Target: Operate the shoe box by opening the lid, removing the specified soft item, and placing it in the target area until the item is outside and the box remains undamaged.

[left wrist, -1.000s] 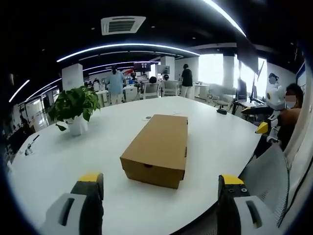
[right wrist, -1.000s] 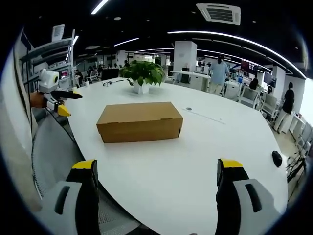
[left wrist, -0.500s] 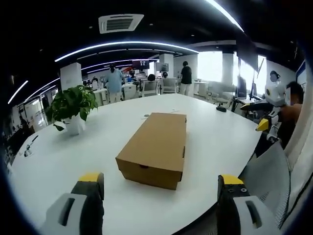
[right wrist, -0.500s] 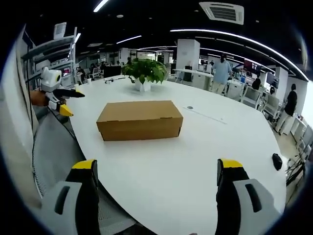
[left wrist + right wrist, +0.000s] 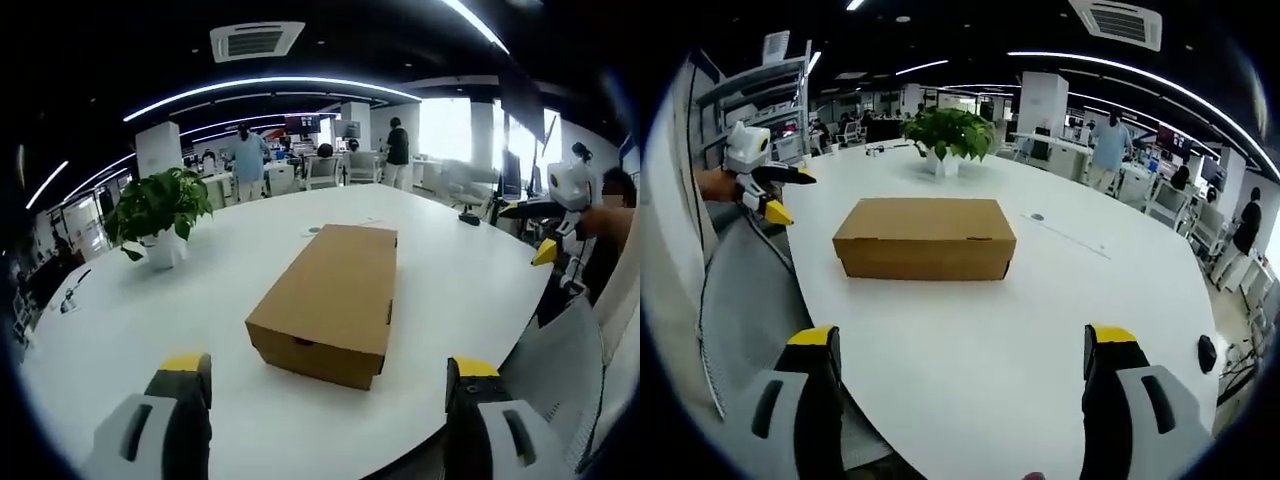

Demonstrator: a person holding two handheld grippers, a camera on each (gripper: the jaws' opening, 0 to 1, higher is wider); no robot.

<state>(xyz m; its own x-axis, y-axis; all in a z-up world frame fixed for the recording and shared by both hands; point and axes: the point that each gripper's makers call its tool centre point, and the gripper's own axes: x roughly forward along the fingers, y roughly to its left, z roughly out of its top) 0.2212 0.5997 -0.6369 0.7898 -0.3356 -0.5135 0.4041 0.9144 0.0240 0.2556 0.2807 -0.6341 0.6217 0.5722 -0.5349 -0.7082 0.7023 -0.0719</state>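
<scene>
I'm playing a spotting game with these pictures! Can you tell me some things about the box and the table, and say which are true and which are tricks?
1. The shoe box has its lid shut. True.
2. The left gripper is squeezing the box. False: its fingers are open, apart from the box.
3. A potted plant stands on the white table. True.
4. The box is bright red. False: it is plain brown cardboard.
5. The right gripper holds a soft toy. False: it holds nothing.
</scene>
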